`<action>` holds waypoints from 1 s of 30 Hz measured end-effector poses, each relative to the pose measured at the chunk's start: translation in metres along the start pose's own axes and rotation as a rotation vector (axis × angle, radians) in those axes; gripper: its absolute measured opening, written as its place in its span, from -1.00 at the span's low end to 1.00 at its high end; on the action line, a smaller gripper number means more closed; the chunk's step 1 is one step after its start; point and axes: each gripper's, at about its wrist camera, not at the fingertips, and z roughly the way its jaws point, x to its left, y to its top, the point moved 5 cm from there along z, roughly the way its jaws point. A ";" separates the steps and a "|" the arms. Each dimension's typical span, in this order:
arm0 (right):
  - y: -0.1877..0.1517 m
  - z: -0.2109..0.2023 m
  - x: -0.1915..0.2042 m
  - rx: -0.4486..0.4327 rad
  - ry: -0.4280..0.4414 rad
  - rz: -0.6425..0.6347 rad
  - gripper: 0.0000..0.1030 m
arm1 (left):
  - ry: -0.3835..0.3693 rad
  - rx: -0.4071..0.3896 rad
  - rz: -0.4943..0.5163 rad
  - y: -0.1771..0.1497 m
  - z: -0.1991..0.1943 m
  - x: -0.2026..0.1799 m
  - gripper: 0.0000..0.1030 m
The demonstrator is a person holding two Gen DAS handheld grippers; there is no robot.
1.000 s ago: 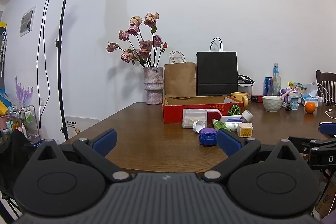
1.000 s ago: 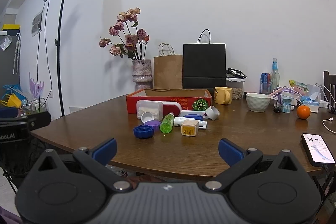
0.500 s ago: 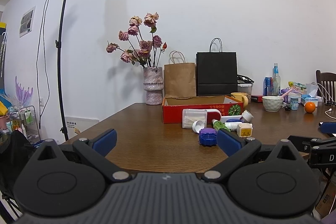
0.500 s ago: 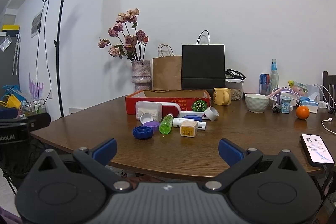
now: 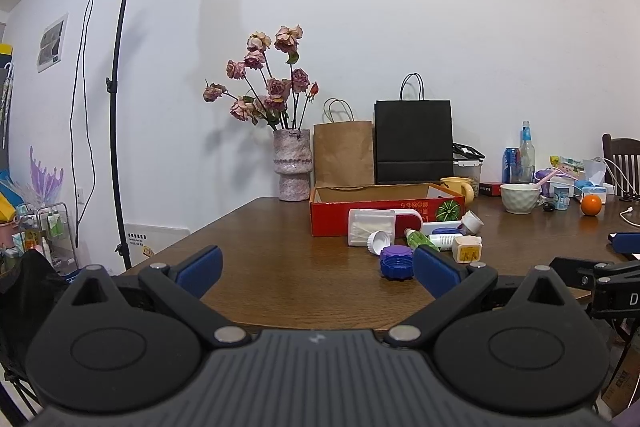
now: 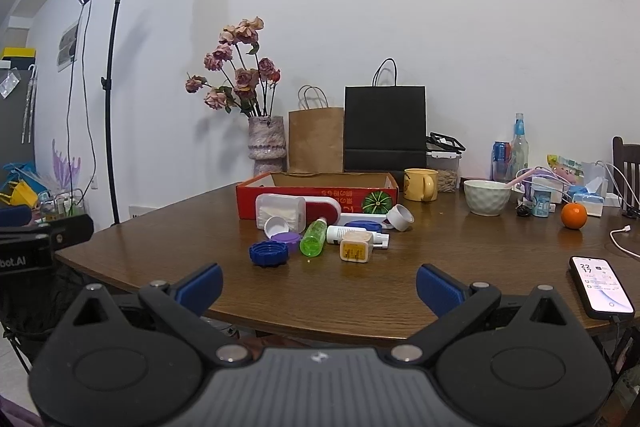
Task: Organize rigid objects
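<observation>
Both sets of tongs hang spread wide with nothing between their blue pads, held level just short of the near edge of the brown wood-grain tabletop [image 6: 460, 267]. The left tongs [image 5: 316, 269] see the edge of the right tongs at the far right of their view; the right tongs [image 6: 318, 287] see part of the left tongs at their far left.

Only the right view shows the black smartphone [image 6: 601, 286] with a lit screen, lying flat just ahead and to the right of the right pad.

Ahead of the right tongs, slightly left of centre, sits a ribbed blue plastic screw cap [image 6: 268, 253], with a smooth purple lid [image 6: 286, 239] touching behind it. Beside them lie a translucent green bottle [image 6: 314, 237] on its side, a cream cube-shaped plug with a yellow face [image 6: 353, 246], and a white tube [image 6: 346, 233]. In the left view the blue cap [image 5: 396, 268] sits just beside the right pad.

Farther off stands a shallow red cardboard box [image 6: 320, 194], open on top, with a clear rectangular plastic case [image 6: 280, 211] leaning at its front.

Beyond are a dimpled white bowl [image 6: 487, 197], a yellow mug [image 6: 418, 184] and an orange [image 6: 573, 215].
</observation>
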 end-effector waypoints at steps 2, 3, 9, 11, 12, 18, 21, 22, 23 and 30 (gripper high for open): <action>0.000 0.000 0.000 0.000 0.000 0.000 1.00 | 0.001 -0.001 0.001 0.000 0.000 0.000 1.00; 0.000 0.000 0.000 0.000 -0.001 0.000 1.00 | 0.001 -0.001 0.001 0.000 0.000 0.000 1.00; 0.000 0.000 0.000 0.000 0.000 0.000 1.00 | 0.001 -0.001 0.000 0.000 0.000 0.000 1.00; 0.000 0.000 0.000 0.000 -0.001 0.000 1.00 | 0.001 -0.001 0.001 0.000 0.000 0.000 1.00; 0.000 0.000 0.000 0.000 -0.001 0.000 1.00 | 0.000 -0.001 0.001 0.001 0.000 0.000 1.00; 0.001 0.000 -0.001 -0.001 -0.002 0.000 1.00 | 0.002 -0.002 0.002 0.001 -0.001 -0.001 1.00; 0.001 -0.001 -0.001 -0.001 -0.001 0.000 1.00 | 0.002 -0.003 0.002 0.001 -0.001 -0.001 1.00; 0.001 0.000 0.000 -0.001 -0.002 0.000 1.00 | 0.002 -0.002 0.001 0.001 -0.001 -0.001 1.00; 0.001 0.000 -0.001 -0.001 -0.002 0.000 1.00 | 0.002 -0.003 0.001 0.000 -0.001 -0.002 1.00; 0.001 0.001 -0.003 0.005 0.003 0.011 1.00 | -0.017 0.015 -0.004 -0.002 0.003 -0.003 1.00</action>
